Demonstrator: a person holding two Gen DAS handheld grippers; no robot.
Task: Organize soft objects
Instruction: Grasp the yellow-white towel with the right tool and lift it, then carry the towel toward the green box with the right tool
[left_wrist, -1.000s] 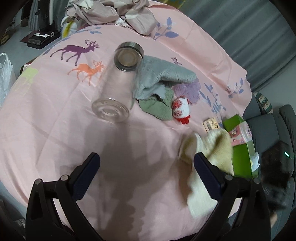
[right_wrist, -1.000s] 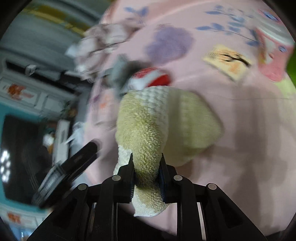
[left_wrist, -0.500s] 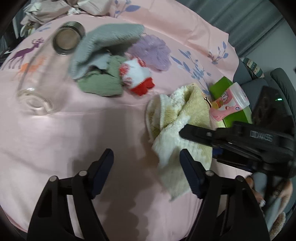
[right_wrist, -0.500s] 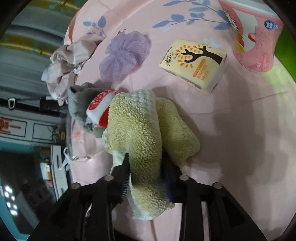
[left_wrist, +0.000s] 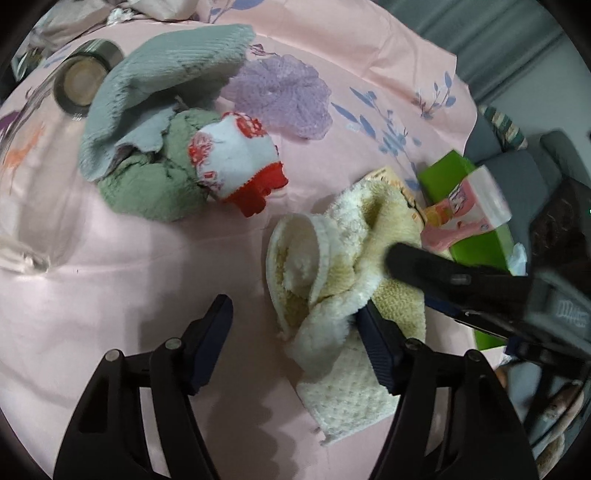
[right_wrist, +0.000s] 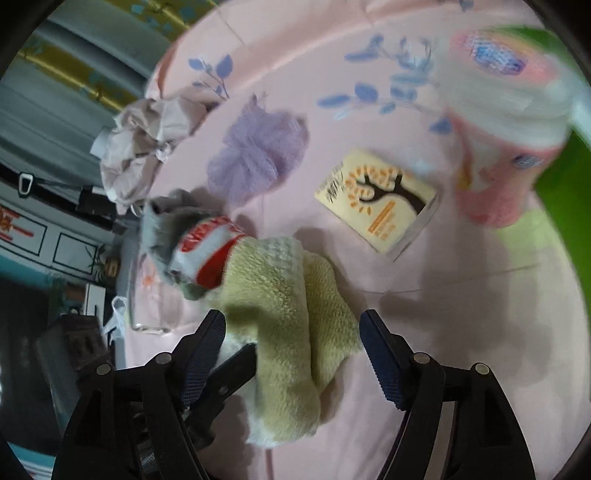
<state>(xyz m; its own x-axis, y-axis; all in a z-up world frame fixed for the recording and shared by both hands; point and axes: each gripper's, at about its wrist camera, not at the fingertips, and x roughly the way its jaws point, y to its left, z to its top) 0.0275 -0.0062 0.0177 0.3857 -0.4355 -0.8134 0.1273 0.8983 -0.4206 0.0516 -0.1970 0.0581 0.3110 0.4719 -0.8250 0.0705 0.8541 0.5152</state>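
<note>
The right hand-held gripper (right_wrist: 291, 341) is opening, its blue ribbed pads clear of the fluffy cream-yellow towel (right_wrist: 288, 314) that lies crumpled between them on the pink printed sheet (right_wrist: 461, 332). The left hand-held gripper (left_wrist: 295, 325) stands apart with the same towel (left_wrist: 332, 266) against the inner face of its right finger and only sheet before its left. Ahead of the right hand-held gripper lies a small cream tissue pack (right_wrist: 376, 203) printed with a dark tree, its writing too blurred to read; beyond the left one sit a grey waffle cloth (left_wrist: 147, 85), a green cloth (left_wrist: 155, 184), a red-and-white sock (left_wrist: 236, 158) and a lilac mesh puff (left_wrist: 284, 96).
</note>
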